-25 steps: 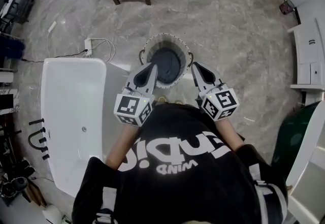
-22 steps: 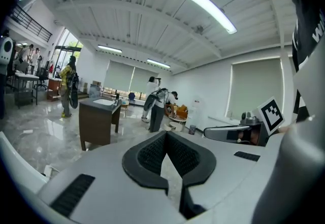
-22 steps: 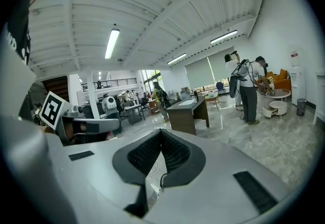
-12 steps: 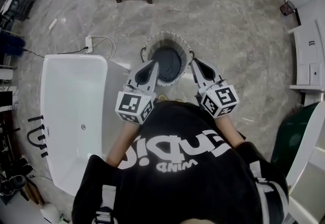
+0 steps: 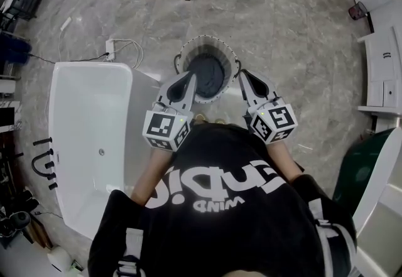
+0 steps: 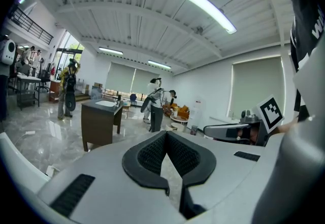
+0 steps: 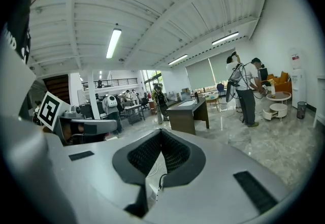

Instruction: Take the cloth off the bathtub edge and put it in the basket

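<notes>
left tongs [image 5: 190, 78], right tongs [image 5: 243, 74] flank basket [image 5: 221, 42]

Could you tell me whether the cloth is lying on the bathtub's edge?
No, the dark cloth lies inside the basket, and nothing lies on the white bathtub rim.

We see a dark grey cloth [image 5: 210, 75] in a white-rimmed basket [image 5: 206, 38], a white bathtub [image 5: 88, 137], a grey veined marble floor [image 5: 282, 31], and black-and-white square markers on the left gripper [image 5: 190, 76] and right gripper [image 5: 244, 74].
</notes>
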Tool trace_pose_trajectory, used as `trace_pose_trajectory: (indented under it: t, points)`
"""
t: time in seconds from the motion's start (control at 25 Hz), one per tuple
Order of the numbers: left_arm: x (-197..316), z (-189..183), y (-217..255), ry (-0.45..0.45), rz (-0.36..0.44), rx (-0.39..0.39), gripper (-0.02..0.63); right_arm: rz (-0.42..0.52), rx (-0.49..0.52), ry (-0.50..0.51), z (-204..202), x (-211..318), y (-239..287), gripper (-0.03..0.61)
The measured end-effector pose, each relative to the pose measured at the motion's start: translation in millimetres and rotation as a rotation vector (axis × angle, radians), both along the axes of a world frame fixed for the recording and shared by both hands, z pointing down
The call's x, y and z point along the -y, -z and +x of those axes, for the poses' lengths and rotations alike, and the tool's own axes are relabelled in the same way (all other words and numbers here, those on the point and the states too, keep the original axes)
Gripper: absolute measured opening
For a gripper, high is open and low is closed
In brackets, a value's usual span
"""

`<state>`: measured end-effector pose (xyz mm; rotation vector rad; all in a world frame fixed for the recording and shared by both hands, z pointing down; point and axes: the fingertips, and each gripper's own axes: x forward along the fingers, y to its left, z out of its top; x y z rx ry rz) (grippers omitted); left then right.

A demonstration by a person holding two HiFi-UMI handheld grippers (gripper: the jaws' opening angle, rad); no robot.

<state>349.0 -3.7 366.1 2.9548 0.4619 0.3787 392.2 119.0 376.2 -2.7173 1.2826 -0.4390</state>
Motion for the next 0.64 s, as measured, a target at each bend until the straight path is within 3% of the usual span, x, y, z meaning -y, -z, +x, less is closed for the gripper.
trace_pose_trajectory:
  t: [0.64]
  points:
    - [-2.4, 2.5, -0.8, 0.035, 0.012, -0.001, 0.015, 0.014, -0.008, 0.033, 7.0, 5.5, 6.7, 0.014]
